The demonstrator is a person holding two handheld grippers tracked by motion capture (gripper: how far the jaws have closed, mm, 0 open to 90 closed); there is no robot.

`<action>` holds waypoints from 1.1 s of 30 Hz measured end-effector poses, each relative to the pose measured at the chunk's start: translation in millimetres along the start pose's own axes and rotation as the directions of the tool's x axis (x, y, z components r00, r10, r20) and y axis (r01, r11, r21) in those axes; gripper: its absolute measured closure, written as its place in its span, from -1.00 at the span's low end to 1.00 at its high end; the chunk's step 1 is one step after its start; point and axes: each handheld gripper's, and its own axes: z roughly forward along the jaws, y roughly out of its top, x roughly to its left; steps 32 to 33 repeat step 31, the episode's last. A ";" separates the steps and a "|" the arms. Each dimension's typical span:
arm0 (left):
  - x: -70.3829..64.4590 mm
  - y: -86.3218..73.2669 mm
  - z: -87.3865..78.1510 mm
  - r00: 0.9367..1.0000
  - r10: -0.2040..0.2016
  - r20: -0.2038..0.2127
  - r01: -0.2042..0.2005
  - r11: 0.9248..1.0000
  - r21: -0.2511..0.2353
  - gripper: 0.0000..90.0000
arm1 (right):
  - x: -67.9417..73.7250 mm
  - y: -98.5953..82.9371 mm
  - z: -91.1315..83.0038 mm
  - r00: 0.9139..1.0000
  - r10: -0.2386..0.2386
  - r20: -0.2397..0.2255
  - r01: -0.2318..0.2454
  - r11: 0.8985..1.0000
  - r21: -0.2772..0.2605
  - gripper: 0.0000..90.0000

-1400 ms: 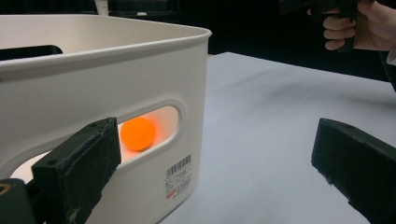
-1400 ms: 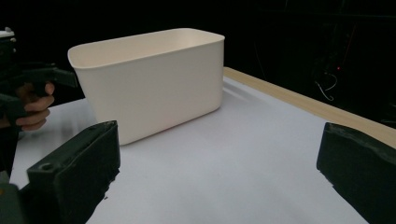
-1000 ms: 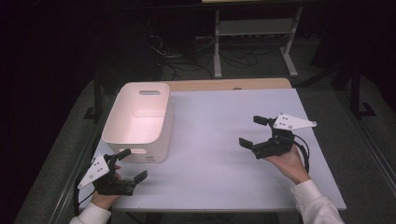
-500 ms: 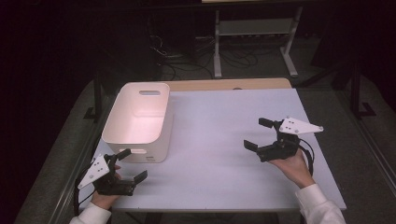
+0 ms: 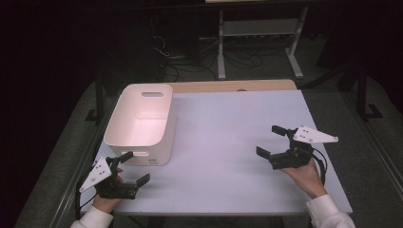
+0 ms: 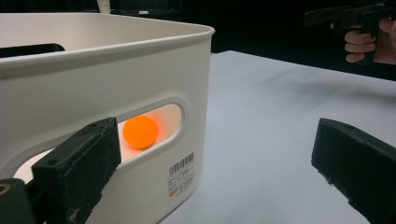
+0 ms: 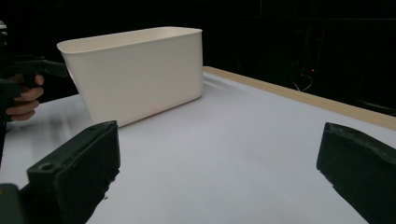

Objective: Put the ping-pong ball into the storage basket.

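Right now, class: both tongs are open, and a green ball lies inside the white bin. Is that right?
Not quite: the ball in the white bin is orange, seen through the handle slot in the left gripper view. Left tongs and right tongs are open.

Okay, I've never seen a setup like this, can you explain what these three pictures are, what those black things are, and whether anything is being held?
A person sits at a white-topped table and holds a hand tool in each hand. Each tool is a black two-jaw gripper with a small camera on it.

The high view looks down on the table from above. There the left gripper sits at the near left corner and the right gripper at the right side. Both have their jaws spread open and hold nothing.

The other two pictures come from the grippers' own cameras. The black blocks at the bottom of each are that gripper's jaws.

On the table stands a white rectangular plastic bin with handle slots. In the left gripper view, a small orange ball shows through the near slot, inside the bin.
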 end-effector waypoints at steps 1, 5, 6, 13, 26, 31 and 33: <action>0.1 0.0 0.0 1.000 0.000 0.001 0.000 1.000 0.001 -0.98 | -0.6 -1.4 -1.6 1.000 0.005 0.001 -0.005 1.000 0.001 -1.00; 0.4 0.0 -0.2 1.000 0.000 0.001 0.000 1.000 0.001 -0.98 | -2.2 -7.2 -9.6 1.000 0.010 0.014 -0.010 1.000 0.028 -1.00; 0.2 -0.1 -0.1 1.000 -0.003 0.002 0.003 1.000 0.001 -0.98 | -2.2 -7.2 -9.6 1.000 0.010 0.014 -0.010 1.000 0.028 -1.00; 0.0 0.1 0.1 1.000 -0.001 0.005 0.001 1.000 -0.001 -0.98 | -4.9 -18.6 -19.1 0.999 0.021 0.040 -0.022 0.999 0.038 -1.00; -1.2 0.6 -0.7 1.000 -0.001 0.022 0.001 1.000 -0.005 -0.98 | -6.6 -29.4 -37.6 0.994 0.053 0.091 -0.055 0.998 0.018 -1.00; -0.8 0.7 -0.2 1.000 -0.001 0.026 0.002 1.000 -0.005 -0.98 | -4.9 -31.7 -39.3 0.993 0.046 0.110 -0.055 0.995 0.081 -1.00; -0.8 0.7 -0.2 1.000 -0.001 0.026 0.002 1.000 -0.005 -0.98 | -4.9 -31.7 -39.3 0.993 0.046 0.110 -0.055 0.995 0.081 -1.00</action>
